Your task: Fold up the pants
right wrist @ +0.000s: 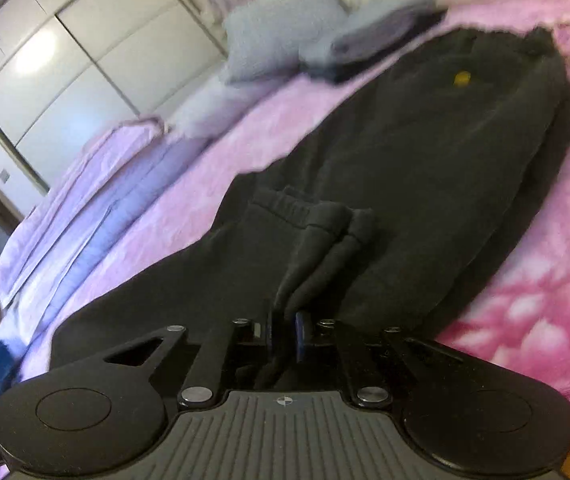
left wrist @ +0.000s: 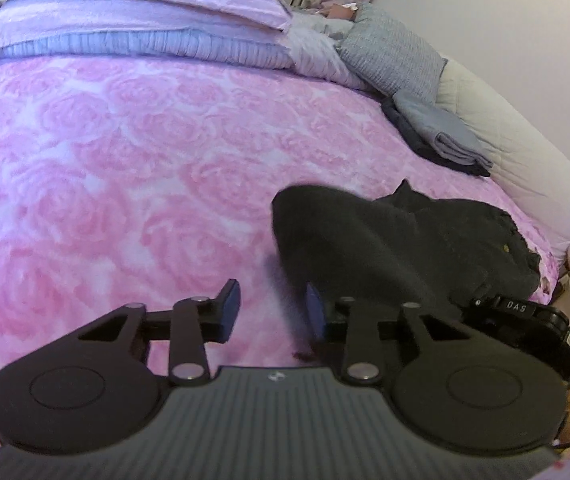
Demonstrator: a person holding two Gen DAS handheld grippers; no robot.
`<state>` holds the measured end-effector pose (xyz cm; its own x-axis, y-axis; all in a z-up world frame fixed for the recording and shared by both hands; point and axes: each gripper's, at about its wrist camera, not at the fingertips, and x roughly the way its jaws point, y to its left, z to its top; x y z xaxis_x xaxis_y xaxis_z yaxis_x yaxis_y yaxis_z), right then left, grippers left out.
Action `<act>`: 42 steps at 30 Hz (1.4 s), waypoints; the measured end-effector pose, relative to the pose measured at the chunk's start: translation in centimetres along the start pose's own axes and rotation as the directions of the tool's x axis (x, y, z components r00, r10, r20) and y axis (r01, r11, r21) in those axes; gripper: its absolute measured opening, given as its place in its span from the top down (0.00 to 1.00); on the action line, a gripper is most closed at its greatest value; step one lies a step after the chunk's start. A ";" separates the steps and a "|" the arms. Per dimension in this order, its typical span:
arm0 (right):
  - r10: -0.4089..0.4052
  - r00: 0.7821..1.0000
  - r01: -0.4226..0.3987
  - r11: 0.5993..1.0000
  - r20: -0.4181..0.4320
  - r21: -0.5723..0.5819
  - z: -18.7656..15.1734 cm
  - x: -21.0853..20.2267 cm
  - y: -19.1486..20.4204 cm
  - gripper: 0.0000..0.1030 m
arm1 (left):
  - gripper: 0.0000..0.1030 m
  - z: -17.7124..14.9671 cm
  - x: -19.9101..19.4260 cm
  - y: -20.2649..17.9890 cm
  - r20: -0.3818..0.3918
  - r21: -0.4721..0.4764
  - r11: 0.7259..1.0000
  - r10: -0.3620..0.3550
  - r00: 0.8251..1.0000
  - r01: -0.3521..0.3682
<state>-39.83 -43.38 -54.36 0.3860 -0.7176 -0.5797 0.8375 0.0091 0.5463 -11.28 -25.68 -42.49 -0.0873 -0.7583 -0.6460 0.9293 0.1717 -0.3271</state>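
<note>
Black sweatpants [right wrist: 425, 152] lie lengthwise on the pink rose blanket [left wrist: 105, 160], with a small yellow tag [right wrist: 462, 78] near the far end. My right gripper [right wrist: 283, 332] is shut on a bunched fold of the pants by the ribbed cuffs [right wrist: 309, 216], lifted toward the camera. In the left wrist view the pants [left wrist: 385, 240] form a dark heap at the right. My left gripper [left wrist: 272, 310] stands open just left of that heap, its right finger touching the cloth edge, nothing between the pads. The right gripper's body [left wrist: 533, 320] shows at the lower right.
Folded grey and dark clothes [left wrist: 441, 136] are stacked by the bed's far right edge, next to a grey pillow [left wrist: 393, 52] and a white quilt [left wrist: 517, 152]. Lilac bedding [left wrist: 133, 12] is piled at the head. White wardrobe doors [right wrist: 65, 64] stand beyond the bed.
</note>
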 end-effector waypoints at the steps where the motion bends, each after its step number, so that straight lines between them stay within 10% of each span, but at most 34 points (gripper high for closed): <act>1: -0.022 1.000 0.022 0.999 -0.008 -0.027 0.7 0.0 0.2 0.85 | 0.75 0.4 -0.2 -0.3 0.013 0.016 1.000 -0.001 1.000 0.000; 5: -0.185 0.976 0.202 0.966 0.117 -0.159 3.2 -2.0 0.9 0.73 | 0.77 1.6 -0.8 -1.2 0.042 0.079 0.997 -0.005 0.999 0.002; 7: -0.110 0.979 0.148 0.963 0.174 -0.226 3.4 -3.9 0.4 0.74 | 0.80 2.2 -0.6 -1.7 0.055 0.104 0.994 -0.033 0.998 0.027; 10: 0.005 0.995 0.030 0.941 0.101 -0.338 4.0 -0.7 1.5 0.74 | 0.86 2.9 0.8 -2.7 0.060 0.156 0.986 -0.060 0.996 0.050; 18: -0.104 0.995 0.094 0.884 0.004 -0.459 3.5 7.2 -0.8 0.99 | 0.94 2.6 10.0 -3.2 -0.103 0.288 0.957 -0.005 0.995 0.034; 30: -0.066 0.998 0.057 0.855 0.001 -0.515 2.1 -1.8 0.1 0.99 | 0.93 2.2 3.9 -3.0 -0.103 0.181 0.983 -0.022 0.994 0.041; 38: -0.148 0.988 0.092 0.820 -0.053 -0.565 0.2 -0.6 0.2 0.97 | 0.92 -0.9 5.9 -4.2 -0.168 0.187 0.982 0.070 0.983 -0.038; 41: -0.154 0.987 0.102 0.817 -0.043 -0.567 0.1 -3.0 0.8 0.88 | 0.89 -0.7 4.4 -5.0 -0.162 0.185 0.981 0.098 0.982 -0.067; 42: -0.156 0.987 0.104 0.818 -0.044 -0.565 0.0 -3.8 0.8 0.70 | 0.87 -0.8 3.8 -5.2 -0.162 0.183 0.980 0.106 0.981 -0.076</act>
<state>-40.66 -40.60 -51.72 0.2675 -0.6789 -0.6838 0.9441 0.3264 0.0452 -16.74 -28.92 -43.80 -0.0451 -0.6243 -0.7799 0.9832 0.1107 -0.1454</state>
